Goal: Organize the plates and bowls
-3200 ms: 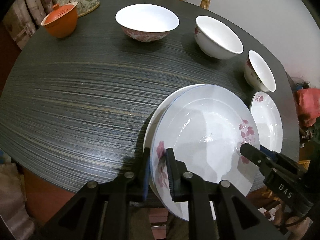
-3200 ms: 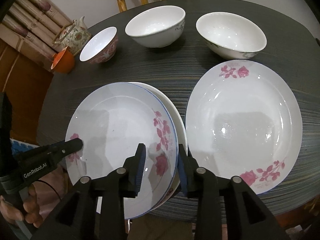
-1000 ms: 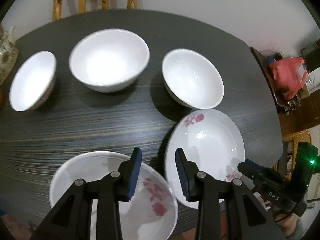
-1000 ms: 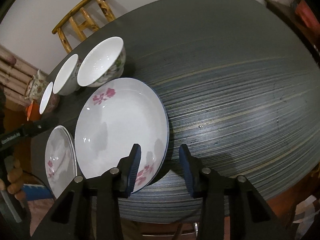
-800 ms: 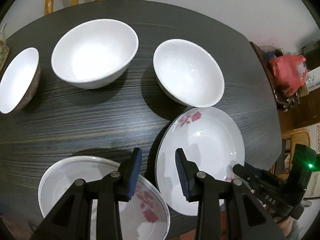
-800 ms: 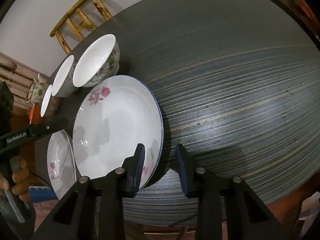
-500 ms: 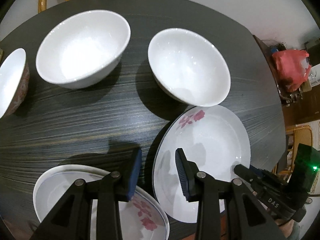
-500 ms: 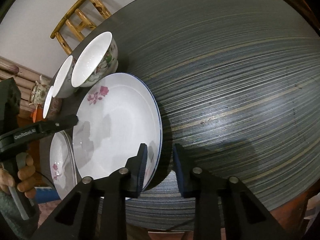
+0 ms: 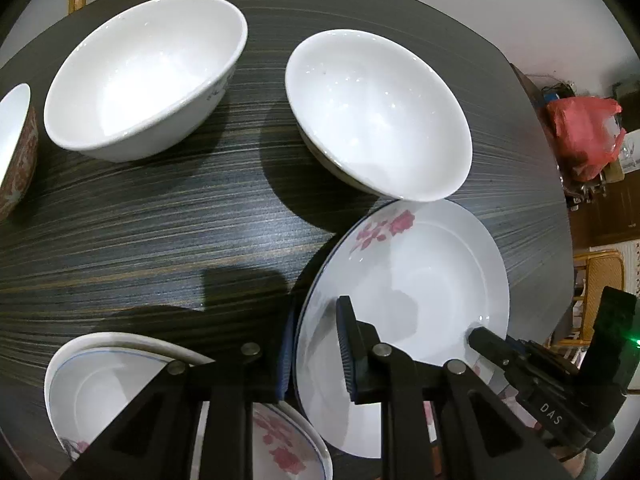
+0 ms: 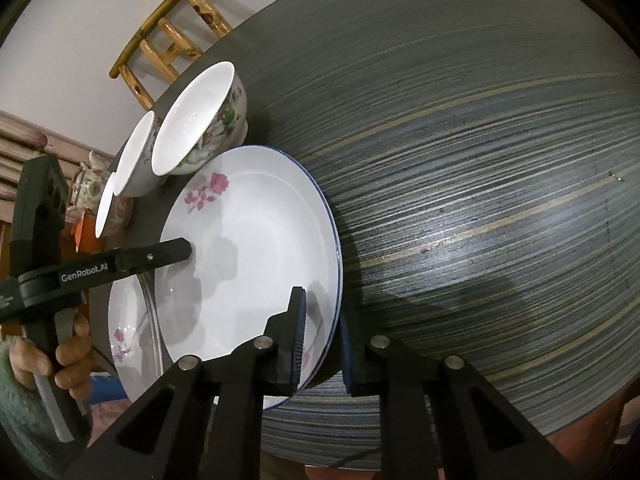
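A white plate with pink flowers and a blue rim point(image 9: 416, 264) point(image 10: 248, 248) lies on the dark striped table point(image 9: 140, 232). My left gripper point(image 9: 314, 350) straddles its left rim, jaws slightly apart. My right gripper point(image 10: 322, 336) straddles its opposite rim, one finger above and one below. A stack of two flowered plates point(image 9: 120, 384) point(image 10: 128, 320) sits beside it at the table's near edge. Three bowls stand behind: a white one point(image 9: 380, 112) touching the plate's far rim, a larger white one point(image 9: 144, 76), and a red-patterned one point(image 9: 14, 148).
A wooden chair point(image 10: 168, 56) stands beyond the table. A floral teapot point(image 10: 86, 188) and an orange cup point(image 10: 82, 232) sit at the far side. A red bag point(image 9: 584, 132) lies off the table to the right. Bare tabletop point(image 10: 480, 200) stretches right of the plate.
Both grippers left the stacked plates and moved to the single plate. Over the last second each closed in on its rim, jaws narrowing around it.
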The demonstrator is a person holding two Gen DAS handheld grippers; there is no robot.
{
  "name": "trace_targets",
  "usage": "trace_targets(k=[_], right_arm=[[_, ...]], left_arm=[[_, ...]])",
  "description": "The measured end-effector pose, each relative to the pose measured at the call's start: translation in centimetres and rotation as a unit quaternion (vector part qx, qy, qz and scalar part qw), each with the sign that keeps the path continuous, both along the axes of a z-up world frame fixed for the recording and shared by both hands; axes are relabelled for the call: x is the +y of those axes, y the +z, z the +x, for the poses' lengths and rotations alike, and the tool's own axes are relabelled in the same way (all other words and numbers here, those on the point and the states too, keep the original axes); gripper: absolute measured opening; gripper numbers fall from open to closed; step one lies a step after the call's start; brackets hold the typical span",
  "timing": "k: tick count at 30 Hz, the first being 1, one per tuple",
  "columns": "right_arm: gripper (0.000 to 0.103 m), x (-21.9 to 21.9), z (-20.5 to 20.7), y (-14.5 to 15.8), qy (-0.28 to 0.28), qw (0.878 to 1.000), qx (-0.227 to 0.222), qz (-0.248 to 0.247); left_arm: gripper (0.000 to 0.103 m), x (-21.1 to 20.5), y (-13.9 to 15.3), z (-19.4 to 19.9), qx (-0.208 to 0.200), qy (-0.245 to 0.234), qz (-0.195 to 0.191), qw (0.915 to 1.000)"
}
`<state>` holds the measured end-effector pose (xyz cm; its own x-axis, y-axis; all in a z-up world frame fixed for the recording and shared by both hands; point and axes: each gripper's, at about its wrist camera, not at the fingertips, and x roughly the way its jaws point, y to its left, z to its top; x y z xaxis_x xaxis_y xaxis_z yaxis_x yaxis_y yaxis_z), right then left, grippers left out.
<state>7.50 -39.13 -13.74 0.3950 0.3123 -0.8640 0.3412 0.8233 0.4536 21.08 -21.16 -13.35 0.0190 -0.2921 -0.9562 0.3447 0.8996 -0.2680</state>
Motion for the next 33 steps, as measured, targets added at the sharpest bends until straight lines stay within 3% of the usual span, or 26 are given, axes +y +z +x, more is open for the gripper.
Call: trace_targets(k=[18, 33], right_arm=[[0.012, -0.8, -0.6, 1.7, -0.011, 0.999, -0.011, -0.034], [0.012, 0.7, -1.6, 4.9, -0.005, 0.998, -0.032, -0.045]], left_arm=[[0.018, -0.7, 0.9, -1.2, -0.020, -0.014, -0.003, 0.9997], [0.018, 2.2, 4.0, -2.7, -0.040, -0.008, -0.017, 0.9990]])
